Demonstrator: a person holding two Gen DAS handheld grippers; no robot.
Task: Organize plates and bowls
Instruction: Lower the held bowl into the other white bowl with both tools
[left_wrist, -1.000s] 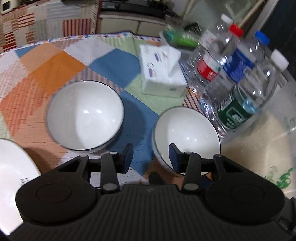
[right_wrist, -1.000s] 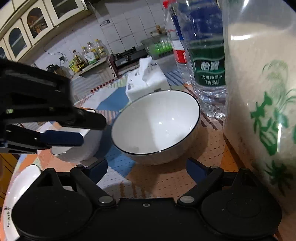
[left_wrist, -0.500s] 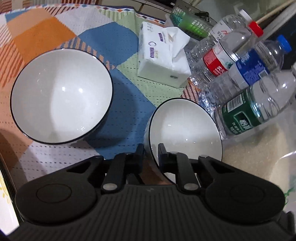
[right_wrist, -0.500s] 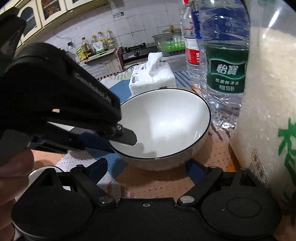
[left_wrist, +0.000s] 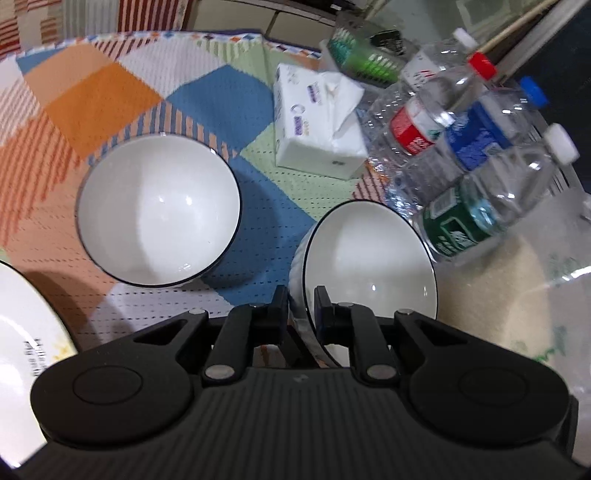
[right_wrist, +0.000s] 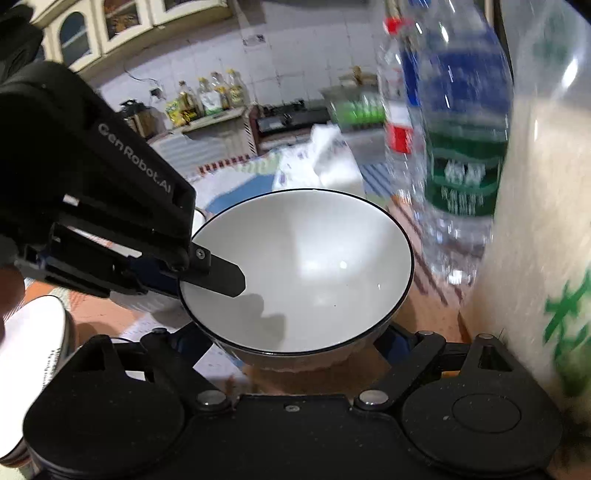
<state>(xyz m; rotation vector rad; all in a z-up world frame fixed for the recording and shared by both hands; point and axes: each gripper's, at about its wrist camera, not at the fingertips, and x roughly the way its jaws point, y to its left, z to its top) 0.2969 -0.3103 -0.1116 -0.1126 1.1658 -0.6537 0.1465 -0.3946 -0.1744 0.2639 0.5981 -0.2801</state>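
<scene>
At the left edge of the left wrist view lies a white plate (left_wrist: 22, 343), partly cut off. Near it, on the patchwork cloth (left_wrist: 85, 92), stands a white bowl (left_wrist: 159, 210), upright and free. Right of it, the left gripper (left_wrist: 300, 306) pinches the near rim of a second bowl (left_wrist: 369, 258), one finger inside and one outside; that bowl is tilted. Behind it sits a tissue pack (left_wrist: 317, 125). Bottles (left_wrist: 461, 155) crowd the right edge beside a rice bag (left_wrist: 517, 288). In the right wrist view the right gripper (right_wrist: 295, 343) stands spread wide, fingers either side of the second bowl's base; whether they touch it I cannot tell.
</scene>
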